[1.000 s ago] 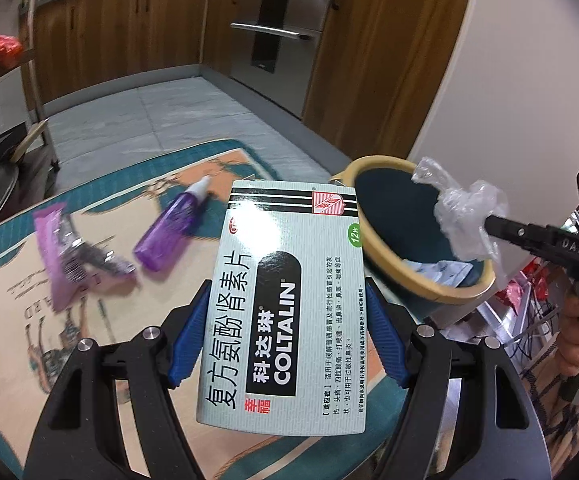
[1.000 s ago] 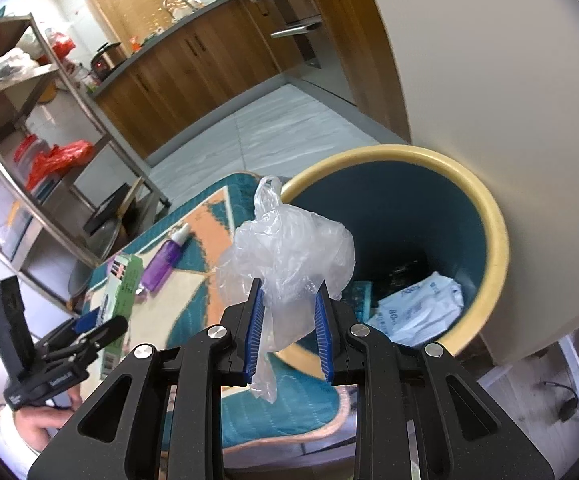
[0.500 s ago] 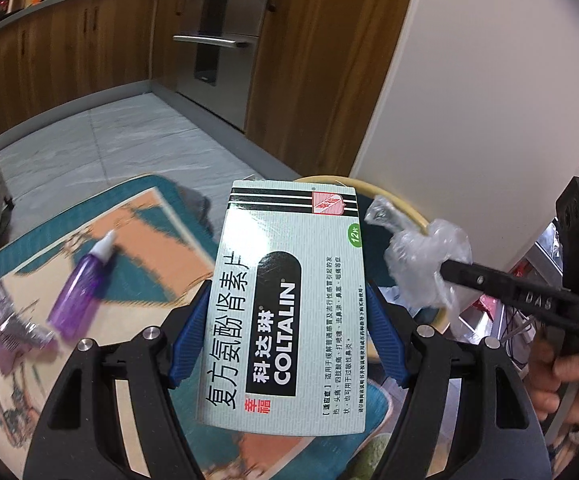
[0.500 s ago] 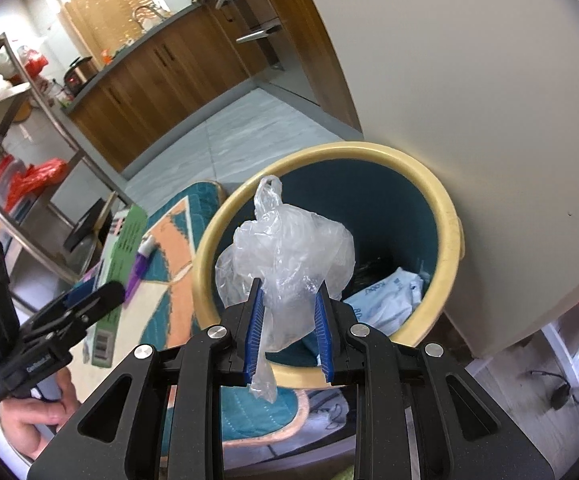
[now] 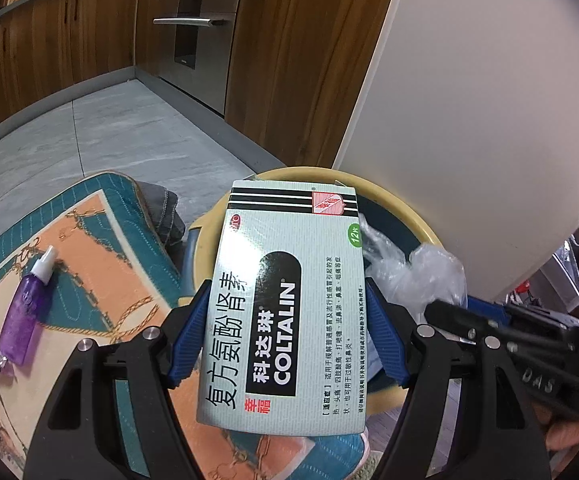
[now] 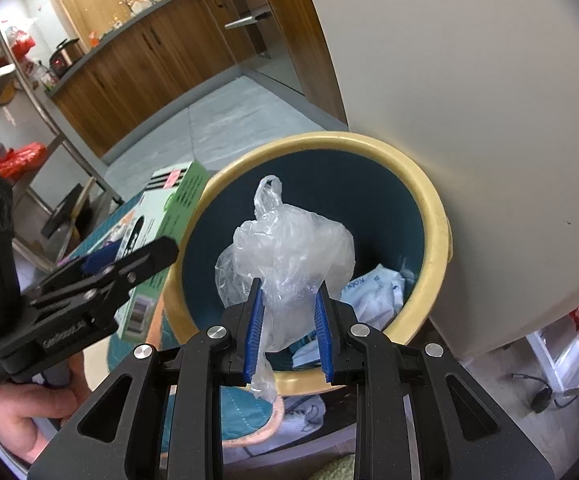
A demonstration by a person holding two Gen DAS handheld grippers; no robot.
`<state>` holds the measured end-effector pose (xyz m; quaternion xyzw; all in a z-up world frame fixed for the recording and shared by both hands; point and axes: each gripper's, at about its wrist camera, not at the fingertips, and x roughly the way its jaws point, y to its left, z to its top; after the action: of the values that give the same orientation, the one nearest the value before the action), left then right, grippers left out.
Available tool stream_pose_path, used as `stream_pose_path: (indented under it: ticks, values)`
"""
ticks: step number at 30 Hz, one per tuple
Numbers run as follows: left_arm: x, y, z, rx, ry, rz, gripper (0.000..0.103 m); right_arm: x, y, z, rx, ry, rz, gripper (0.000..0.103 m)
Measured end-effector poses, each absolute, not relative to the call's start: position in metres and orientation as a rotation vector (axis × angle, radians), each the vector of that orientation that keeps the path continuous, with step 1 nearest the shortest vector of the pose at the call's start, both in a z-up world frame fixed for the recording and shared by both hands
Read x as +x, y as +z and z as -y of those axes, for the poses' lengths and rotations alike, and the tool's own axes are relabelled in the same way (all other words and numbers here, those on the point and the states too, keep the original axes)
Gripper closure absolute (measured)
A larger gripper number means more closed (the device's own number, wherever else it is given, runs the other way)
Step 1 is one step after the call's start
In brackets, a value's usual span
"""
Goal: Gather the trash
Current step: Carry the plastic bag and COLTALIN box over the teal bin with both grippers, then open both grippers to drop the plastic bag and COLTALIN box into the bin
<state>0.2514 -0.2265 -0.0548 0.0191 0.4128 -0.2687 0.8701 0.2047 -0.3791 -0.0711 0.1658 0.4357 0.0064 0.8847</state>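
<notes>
Left hand-held gripper (image 5: 285, 336) clamped on medicine box (image 5: 289, 300), now carried over bin (image 6: 435, 216) | right hand-held gripper (image 6: 289, 332) clamped on plastic bag (image 6: 289, 248), already above bin | both ready to drop.

Both cams ride on the hand-held grippers, looking forward and down along the fingers, fisheye, close range. Left view faces the bin (image 5: 417, 216) from the rug (image 5: 101, 264) side, largely blocked by the medicine box (image 5: 285, 312). Right view looks straight into the bin (image 6: 433, 216) from above its near rim. Shared: bin, plastic bag (image 6: 289, 256), box, grey floor (image 5: 109, 132), wood cabinets (image 6: 149, 60).
</notes>
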Motion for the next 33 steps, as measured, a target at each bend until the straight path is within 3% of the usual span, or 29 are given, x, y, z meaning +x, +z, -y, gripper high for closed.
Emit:
stream_pose_path:
  ticks: [3, 19, 33]
  values:
    - [0.26, -0.059, 0.234, 0.048, -0.551, -0.879, 0.031, 0.208, -0.073, 0.38, 0.357, 0.009, -0.914, 0.077]
    - [0.257, -0.05, 0.23, 0.045, -0.537, -0.864, 0.03, 0.204, -0.069, 0.39, 0.441, 0.003, -0.881, 0.048]
    - [0.248, -0.036, 0.176, -0.014, -0.484, -0.843, 0.025, 0.199, -0.064, 0.387, 0.438, 0.005, -0.859, 0.046]
